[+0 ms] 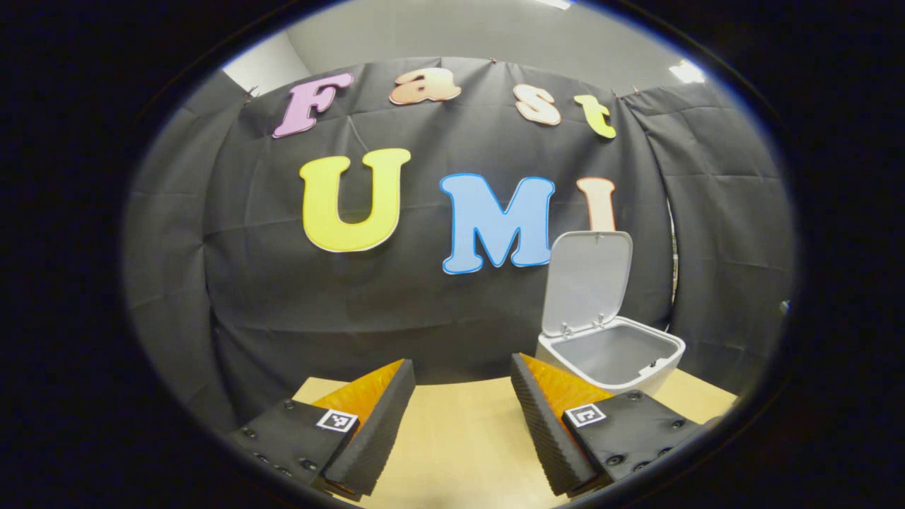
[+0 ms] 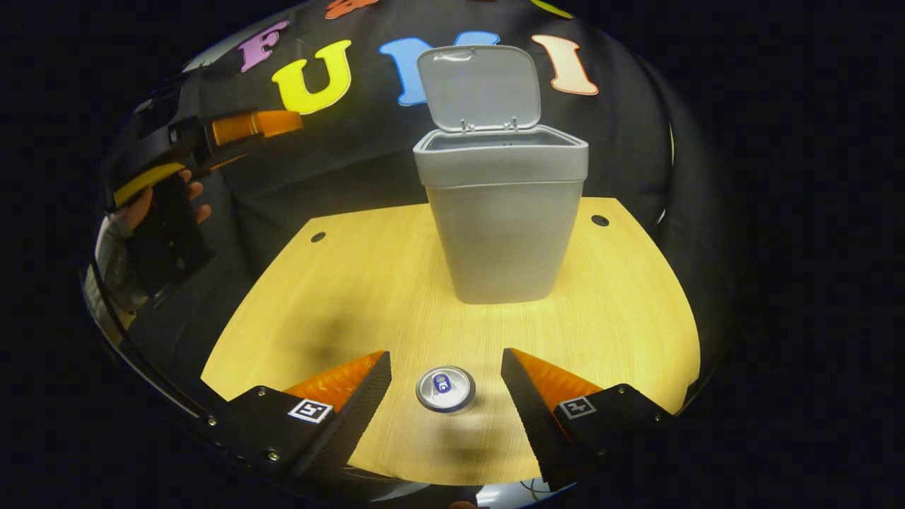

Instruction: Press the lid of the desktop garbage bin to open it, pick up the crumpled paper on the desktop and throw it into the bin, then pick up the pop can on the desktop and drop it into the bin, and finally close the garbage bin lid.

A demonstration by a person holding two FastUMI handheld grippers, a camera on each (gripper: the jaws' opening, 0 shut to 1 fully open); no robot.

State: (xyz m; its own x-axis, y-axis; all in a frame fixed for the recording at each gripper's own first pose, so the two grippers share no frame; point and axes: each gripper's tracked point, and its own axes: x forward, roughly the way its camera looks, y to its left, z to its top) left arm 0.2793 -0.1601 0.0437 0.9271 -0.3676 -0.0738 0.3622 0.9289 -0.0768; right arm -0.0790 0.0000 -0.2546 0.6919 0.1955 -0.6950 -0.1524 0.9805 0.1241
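Observation:
The grey desktop bin [image 2: 505, 240] stands upright at the middle of the wooden table [image 2: 332, 283], its lid [image 2: 477, 85] swung up and back. A pop can [image 2: 445, 389] stands upright near the table's front edge, seen from the top. My right gripper [image 2: 445, 353] is open above the can, one finger on each side, apart from it. My left gripper [image 1: 461, 364] is open with nothing between its fingers, raised left of the bin [image 1: 675, 346], whose open lid [image 1: 588, 279] leans against the cloth. A hand holds that left gripper [image 2: 247, 141] high at the far left.
Two small round holes [image 2: 318, 237] [image 2: 599, 220] mark the table's back corners. Black cloth closes off the back and the sides. Bare wood lies left and right of the bin.

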